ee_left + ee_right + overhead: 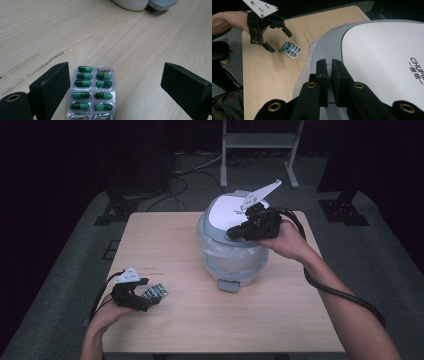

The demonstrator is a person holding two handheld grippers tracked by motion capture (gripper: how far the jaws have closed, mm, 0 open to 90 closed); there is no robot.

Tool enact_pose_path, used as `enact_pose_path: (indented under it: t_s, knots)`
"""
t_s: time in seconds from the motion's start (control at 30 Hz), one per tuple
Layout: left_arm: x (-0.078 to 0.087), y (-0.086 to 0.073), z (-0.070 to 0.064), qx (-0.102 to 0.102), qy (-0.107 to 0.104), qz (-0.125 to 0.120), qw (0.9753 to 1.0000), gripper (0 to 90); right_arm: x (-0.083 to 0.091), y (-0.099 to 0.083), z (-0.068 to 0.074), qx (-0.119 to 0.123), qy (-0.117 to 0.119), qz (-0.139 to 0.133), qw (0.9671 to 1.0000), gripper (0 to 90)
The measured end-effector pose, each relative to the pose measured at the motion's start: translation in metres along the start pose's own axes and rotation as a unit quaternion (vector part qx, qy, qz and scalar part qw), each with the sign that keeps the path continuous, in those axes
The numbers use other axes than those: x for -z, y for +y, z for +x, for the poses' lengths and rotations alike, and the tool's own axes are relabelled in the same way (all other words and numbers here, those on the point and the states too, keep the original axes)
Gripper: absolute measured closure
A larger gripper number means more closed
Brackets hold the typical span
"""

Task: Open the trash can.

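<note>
The blister pack (91, 93) of green capsules is lying flat on the wooden table (210, 320), near my left front corner and well apart from the bin. I am judging it to be very light, thin and fairly stiff across its foil back, with slick plastic bubbles on top; a couple of pockets at its ends are looking torn open already. Because it is sitting flush on the wood, I am expecting it to skate away if I nudge it, so I am planning to take it by its long edges, pinching across the narrow width, or to tip one edge up first.

My left gripper (115, 82) is hanging just over the pack with its jaws spread wide, the left one just beside the pack's edge, the right one well clear; it is holding nothing. In the right gripper view I am seeing the same pack (290, 50) lying under the open left gripper (277, 40).

My right gripper (329, 82) is resting at the rim of the pedal bin (232, 250), jaws drawn nearly together with a thin gap; I am reading them as pressing on the grey edge of the white lid (387, 57), though I cannot tell whether anything is pinched between them. A clear liner is bulging out below the lid.
</note>
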State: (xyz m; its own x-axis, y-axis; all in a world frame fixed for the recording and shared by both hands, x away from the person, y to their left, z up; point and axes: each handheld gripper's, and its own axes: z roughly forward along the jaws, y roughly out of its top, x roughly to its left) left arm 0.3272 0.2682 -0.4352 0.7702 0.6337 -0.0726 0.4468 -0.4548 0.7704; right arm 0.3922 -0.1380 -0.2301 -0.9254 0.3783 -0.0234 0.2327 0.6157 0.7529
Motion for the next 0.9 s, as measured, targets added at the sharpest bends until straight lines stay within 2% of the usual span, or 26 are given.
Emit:
enact_pose_path:
  t_s: [0.13,0.27,0.33,0.57,0.67,0.9]
  knots:
    - [-0.001,0.000,0.000,0.000,-0.001,0.000,1.0000,7.7,-0.001,0.000,0.002,0.004,-0.009,0.004,0.9999,88.7]
    - [0.000,0.000,0.000,-0.002,-0.001,-0.001,1.0000,7.8,-0.005,-0.001,0.004,0.005,0.003,0.003,1.0000,89.4]
    - [0.001,0.000,0.000,-0.001,0.000,-0.002,1.0000,7.8,-0.005,0.000,0.003,-0.004,0.007,-0.008,0.9999,79.3]
    - [0.001,-0.001,0.001,0.000,0.003,0.000,1.0000,7.7,0.000,-0.007,0.003,-0.010,0.015,-0.028,0.9994,73.3]
    - [0.001,-0.004,0.003,0.000,0.008,0.008,0.9999,7.7,0.009,-0.014,0.002,-0.019,0.015,-0.038,0.9990,71.5]
    - [0.000,-0.006,0.004,0.002,0.013,0.014,0.9998,7.7,0.026,-0.028,0.009,-0.020,0.011,-0.042,0.9989,68.2]
